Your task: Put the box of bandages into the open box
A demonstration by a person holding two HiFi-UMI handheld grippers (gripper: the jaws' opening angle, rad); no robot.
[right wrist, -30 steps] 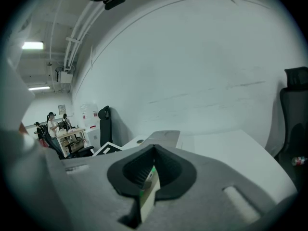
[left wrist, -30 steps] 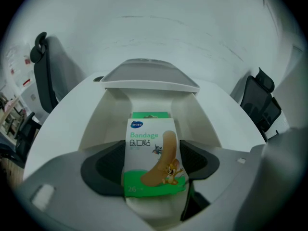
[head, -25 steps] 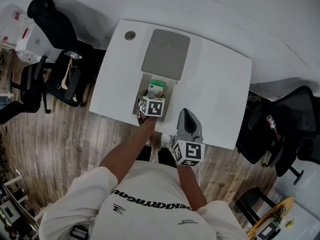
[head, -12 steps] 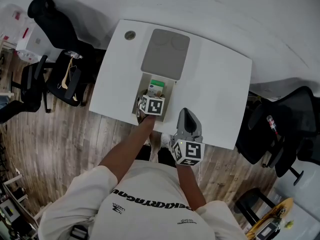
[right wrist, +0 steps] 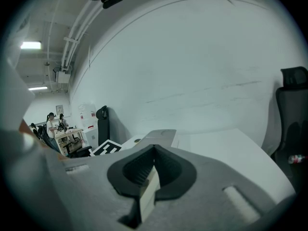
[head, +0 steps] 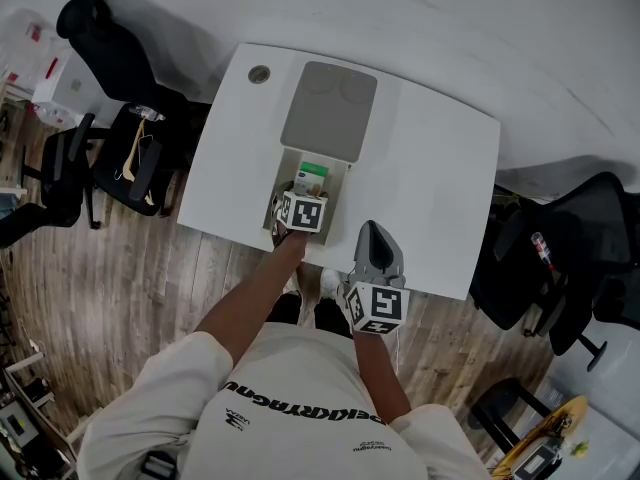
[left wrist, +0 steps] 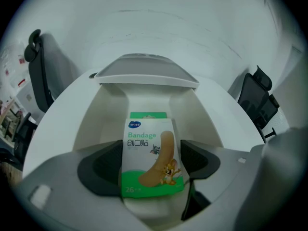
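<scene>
Surface [head: 440, 168] first: white, spreading out ahead of both grippers. On it, under and just beyond the left gripper [left wrist: 153, 163], sits the open box [head: 283, 180]. Its walls are pale and its grey lid [head: 330, 108] is thrown back on the far side of the jaws. The right gripper [right wrist: 154, 153] hangs off to the left gripper's right, nearer the person, jaws together and nothing of the task in them.

Between the left gripper's jaws stands the box of bandages [left wrist: 150, 148], printed face toward that gripper's camera, down within the open box's walls. Those jaws have just been giving a little wider, though each pad looks to me to be touching a side of the carton.

The step, I'd judge, is the letting go. I can't see whether the carton's bottom rests on the box floor, so lower until it does. Then spread both jaws evenly so neither pad drags it, and draw back along the jaws' own line, clear of the near wall.
</scene>
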